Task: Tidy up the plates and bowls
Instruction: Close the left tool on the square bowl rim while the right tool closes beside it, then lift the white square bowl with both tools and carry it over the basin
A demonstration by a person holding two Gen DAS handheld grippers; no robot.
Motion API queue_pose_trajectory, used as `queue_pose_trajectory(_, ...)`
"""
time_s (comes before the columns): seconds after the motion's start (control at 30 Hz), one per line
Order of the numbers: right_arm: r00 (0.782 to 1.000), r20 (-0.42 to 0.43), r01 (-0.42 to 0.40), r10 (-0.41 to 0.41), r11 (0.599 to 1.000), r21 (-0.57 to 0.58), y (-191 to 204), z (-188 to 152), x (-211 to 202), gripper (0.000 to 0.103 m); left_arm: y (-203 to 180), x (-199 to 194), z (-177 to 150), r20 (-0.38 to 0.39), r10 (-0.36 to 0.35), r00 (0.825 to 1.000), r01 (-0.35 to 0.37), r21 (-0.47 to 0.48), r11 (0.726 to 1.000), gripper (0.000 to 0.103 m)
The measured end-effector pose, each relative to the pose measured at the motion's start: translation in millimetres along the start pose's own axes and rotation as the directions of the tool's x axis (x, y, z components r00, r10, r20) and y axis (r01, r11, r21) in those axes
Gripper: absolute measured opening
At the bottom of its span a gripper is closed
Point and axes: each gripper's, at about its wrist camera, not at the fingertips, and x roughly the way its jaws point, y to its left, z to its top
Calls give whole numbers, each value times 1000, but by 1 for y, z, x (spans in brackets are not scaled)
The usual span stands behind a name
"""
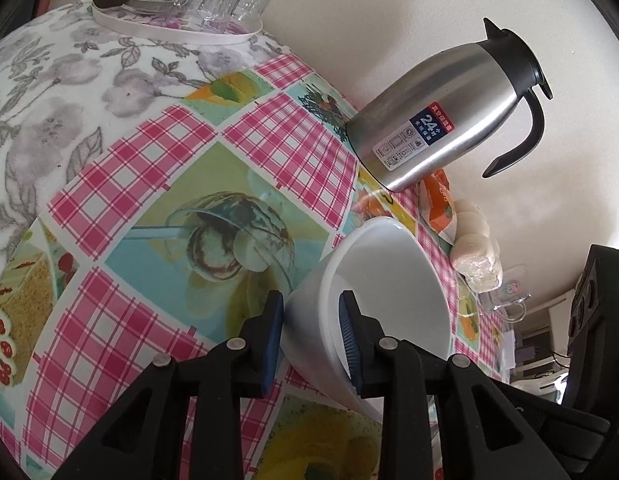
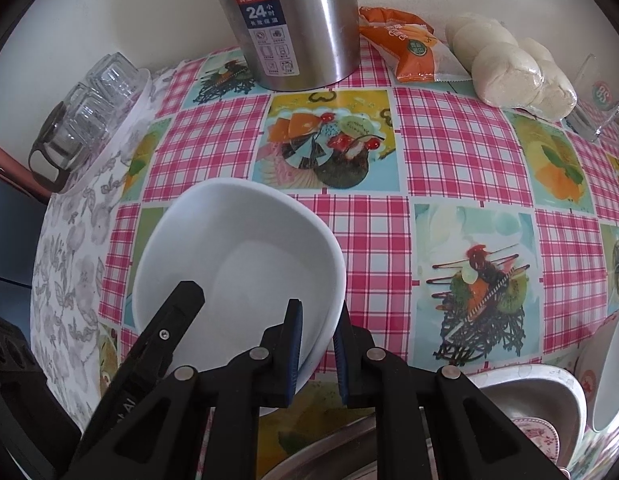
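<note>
A stack of two nested white bowls (image 2: pixel 245 256) sits over the pink checked tablecloth (image 2: pixel 449 148). My right gripper (image 2: pixel 317 348) is shut on the stack's near right rim, one pad inside and one outside. My left gripper (image 1: pixel 311 340) grips the same white bowls (image 1: pixel 389 280) on the opposite wall, one pad inside and one outside; its finger (image 2: pixel 165 340) shows in the right wrist view. A metal bowl (image 2: pixel 525 404) and more dishes lie at the lower right.
A steel thermos jug (image 2: pixel 297 20) stands at the back by the wall. An orange snack bag (image 2: pixel 405 48) and wrapped buns (image 2: pixel 513 68) lie to its right. A tray of glass cups (image 2: pixel 89 108) stands at the left on a floral cloth.
</note>
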Motion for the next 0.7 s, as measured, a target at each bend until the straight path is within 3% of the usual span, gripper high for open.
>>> queue_pose_trajectory(0.47, 998, 59, -25, 27, 999, -37, 6, -6, -30, 17, -2, -28, 3, 36, -77, 996, 77, 0, 997, 29)
queue_pose_trajectory(0.7, 994, 86, -56, 60, 997, -48, 10, -15, -53, 17, -14, -53, 0, 70, -63, 996, 61, 33, 998, 29)
